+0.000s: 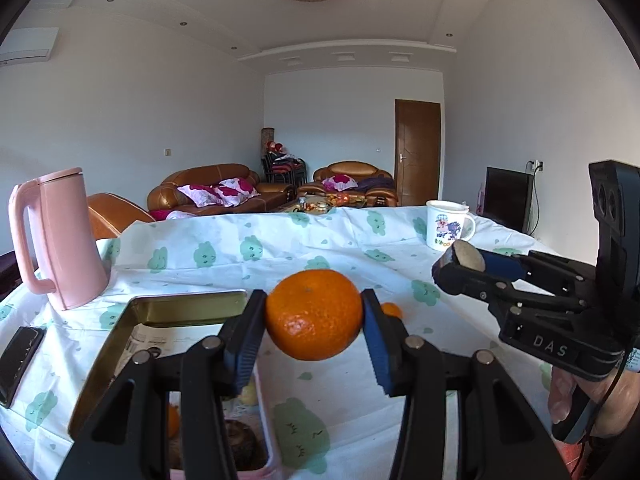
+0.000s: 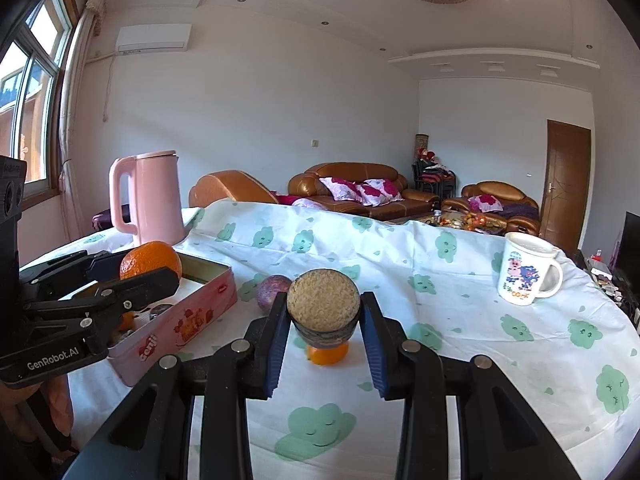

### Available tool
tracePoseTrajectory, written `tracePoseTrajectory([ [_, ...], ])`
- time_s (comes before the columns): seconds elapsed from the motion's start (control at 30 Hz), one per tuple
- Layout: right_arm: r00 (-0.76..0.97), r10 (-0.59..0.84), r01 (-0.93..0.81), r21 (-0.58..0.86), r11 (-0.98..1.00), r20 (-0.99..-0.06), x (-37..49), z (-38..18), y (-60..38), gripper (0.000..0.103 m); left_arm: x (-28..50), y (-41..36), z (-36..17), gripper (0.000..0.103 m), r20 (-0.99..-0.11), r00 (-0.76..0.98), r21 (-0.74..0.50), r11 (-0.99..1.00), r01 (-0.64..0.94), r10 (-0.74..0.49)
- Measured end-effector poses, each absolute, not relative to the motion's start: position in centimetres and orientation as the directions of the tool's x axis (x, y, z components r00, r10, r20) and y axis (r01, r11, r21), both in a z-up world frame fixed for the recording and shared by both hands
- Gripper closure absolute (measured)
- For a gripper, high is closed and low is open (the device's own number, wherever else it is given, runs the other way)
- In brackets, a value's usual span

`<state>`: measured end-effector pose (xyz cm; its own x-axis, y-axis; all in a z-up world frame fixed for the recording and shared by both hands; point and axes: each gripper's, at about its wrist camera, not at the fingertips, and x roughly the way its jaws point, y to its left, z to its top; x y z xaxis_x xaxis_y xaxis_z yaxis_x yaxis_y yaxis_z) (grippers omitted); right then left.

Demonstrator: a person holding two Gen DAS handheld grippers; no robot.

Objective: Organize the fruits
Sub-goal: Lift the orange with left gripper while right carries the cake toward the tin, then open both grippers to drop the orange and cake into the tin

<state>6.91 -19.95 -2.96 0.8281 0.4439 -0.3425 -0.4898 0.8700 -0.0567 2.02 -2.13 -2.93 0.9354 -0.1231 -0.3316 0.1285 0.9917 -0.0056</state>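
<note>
A person stands at a counter draped in a white cloth printed with green clouds, holding 1 pair of black tongs in each hand. The left tongs are clamped on a large orange, its sides pressed between the 2 blue pads, lifted clear of the cloth. From the other side, this orange hangs above the near end of an open pink tin box that sits on the left part of the counter. Inside the box a small orange fruit and some darker items show, too hidden to identify. The right tongs are clamped on a round, dark fruit whose flat, pale, grainy top faces the camera; it is held above the cloth. Directly below it, a small orange lies on the counter, and a purplish round fruit rests just beyond, beside the box. A tall pink kettle stands behind the box at the far left edge. A white cartoon mug stands well apart to the right. A dark phone lies flat left of the box. Brown sofas fill the room behind.
</note>
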Motion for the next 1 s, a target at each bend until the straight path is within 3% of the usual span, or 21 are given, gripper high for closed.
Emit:
tracePoseTrajectory([
  [0.43, 0.564, 0.667, -0.770, -0.018, 0.638, -0.487, 5.4, -2.3, -8.4, 0.066, -0.2, 8.6, -3.5, 0.054, -0.448, 0.891, -0.004, 0.996, -0.087, 0.076],
  [0.8, 0.460, 0.622, -0.818, -0.030, 0.574, -0.634, 6.8, -5.5, -1.9, 0.066, 0.5, 10.9, -5.9, 0.054, -0.535, 0.840, -0.025, 0.992, -0.120, 0.089],
  [1.0, 0.401, 0.608, -0.824, 0.020, 0.566, -0.685, 7.8, -7.5, -1.4, 0.066, 0.3, 10.8, -6.0, 0.052, -0.533, 0.841, -0.014, 0.993, -0.114, 0.089],
])
